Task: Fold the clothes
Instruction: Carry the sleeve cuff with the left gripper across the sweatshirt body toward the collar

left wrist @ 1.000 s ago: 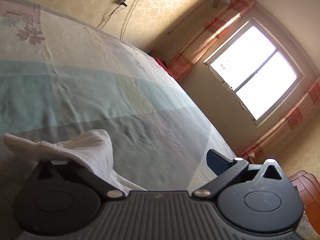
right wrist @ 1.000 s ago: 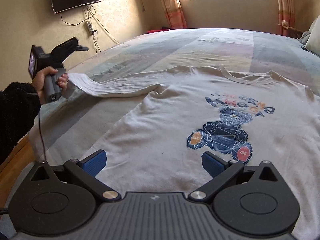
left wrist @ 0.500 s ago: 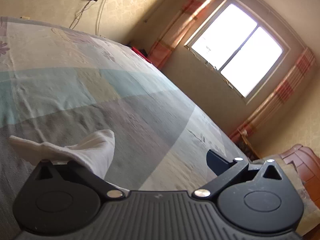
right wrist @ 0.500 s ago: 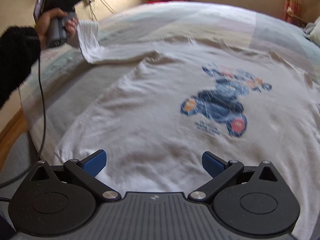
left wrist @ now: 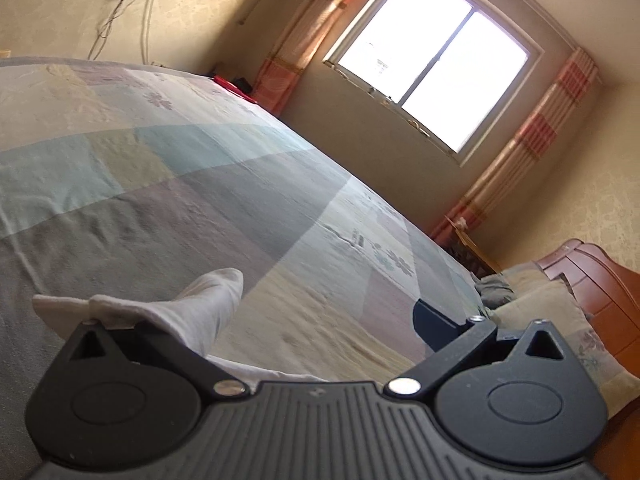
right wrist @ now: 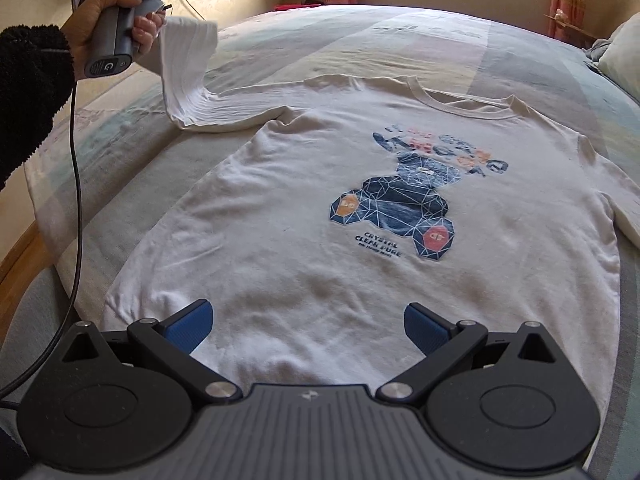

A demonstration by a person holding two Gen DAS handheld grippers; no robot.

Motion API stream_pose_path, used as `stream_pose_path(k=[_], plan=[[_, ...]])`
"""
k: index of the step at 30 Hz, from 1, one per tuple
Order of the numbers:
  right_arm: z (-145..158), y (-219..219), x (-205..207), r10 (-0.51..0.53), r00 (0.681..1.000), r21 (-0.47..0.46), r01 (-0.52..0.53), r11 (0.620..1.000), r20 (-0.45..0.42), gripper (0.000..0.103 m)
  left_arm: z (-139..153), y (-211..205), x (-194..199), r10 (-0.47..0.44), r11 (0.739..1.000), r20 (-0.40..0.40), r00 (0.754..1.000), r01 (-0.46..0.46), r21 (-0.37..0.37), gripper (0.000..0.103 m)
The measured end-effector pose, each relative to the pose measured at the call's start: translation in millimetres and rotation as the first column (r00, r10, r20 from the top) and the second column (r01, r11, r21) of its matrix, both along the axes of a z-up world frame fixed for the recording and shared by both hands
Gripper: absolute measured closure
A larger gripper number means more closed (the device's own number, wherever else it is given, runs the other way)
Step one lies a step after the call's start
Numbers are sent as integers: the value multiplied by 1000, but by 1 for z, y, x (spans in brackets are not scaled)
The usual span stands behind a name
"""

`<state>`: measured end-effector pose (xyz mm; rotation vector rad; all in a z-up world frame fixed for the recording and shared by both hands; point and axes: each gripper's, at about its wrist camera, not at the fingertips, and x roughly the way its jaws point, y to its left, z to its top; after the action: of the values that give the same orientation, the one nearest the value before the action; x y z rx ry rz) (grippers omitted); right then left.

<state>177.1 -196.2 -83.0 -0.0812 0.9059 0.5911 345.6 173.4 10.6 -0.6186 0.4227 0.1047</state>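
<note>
A white long-sleeved shirt (right wrist: 288,248) with a blue bear print lies flat, front up, on the bed. Its left sleeve (right wrist: 188,64) is lifted off the bed and hangs from my left gripper, whose handle (right wrist: 110,40) a hand holds at the upper left. In the left wrist view the sleeve end (left wrist: 192,312) drapes over the left finger and hides it. My left gripper (left wrist: 276,320) has its jaws spread wide, with only the right blue pad (left wrist: 434,322) showing. My right gripper (right wrist: 308,324) hovers open over the shirt's hem, nothing between its fingers.
The bed has a pastel patchwork cover (right wrist: 400,40). Pillows (right wrist: 620,56) lie at the far right by a wooden headboard (left wrist: 600,280). A window (left wrist: 432,64) with striped curtains is beyond the bed. A black cable (right wrist: 78,200) hangs from the left gripper's handle over the bed's left edge.
The left gripper rose and swung in toward the shirt, lifting the sleeve from lying stretched out to hanging. The right gripper tipped down closer to the hem.
</note>
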Motion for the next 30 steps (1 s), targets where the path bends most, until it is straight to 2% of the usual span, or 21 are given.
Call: stream_pose_path(k=[15, 24, 30], plan=[[-9, -3, 2, 9, 999, -39, -11, 999, -48, 0, 28, -92, 29, -172, 983, -49, 984, 175, 61, 1], [-13, -1, 2, 25, 998, -67, -29, 997, -63, 0, 41, -139, 52, -271, 959, -72, 960, 276, 66, 1], [-13, -2, 2, 22, 998, -69, -26, 997, -60, 0, 51, -169, 64, -331, 936, -86, 940, 339, 95, 1]])
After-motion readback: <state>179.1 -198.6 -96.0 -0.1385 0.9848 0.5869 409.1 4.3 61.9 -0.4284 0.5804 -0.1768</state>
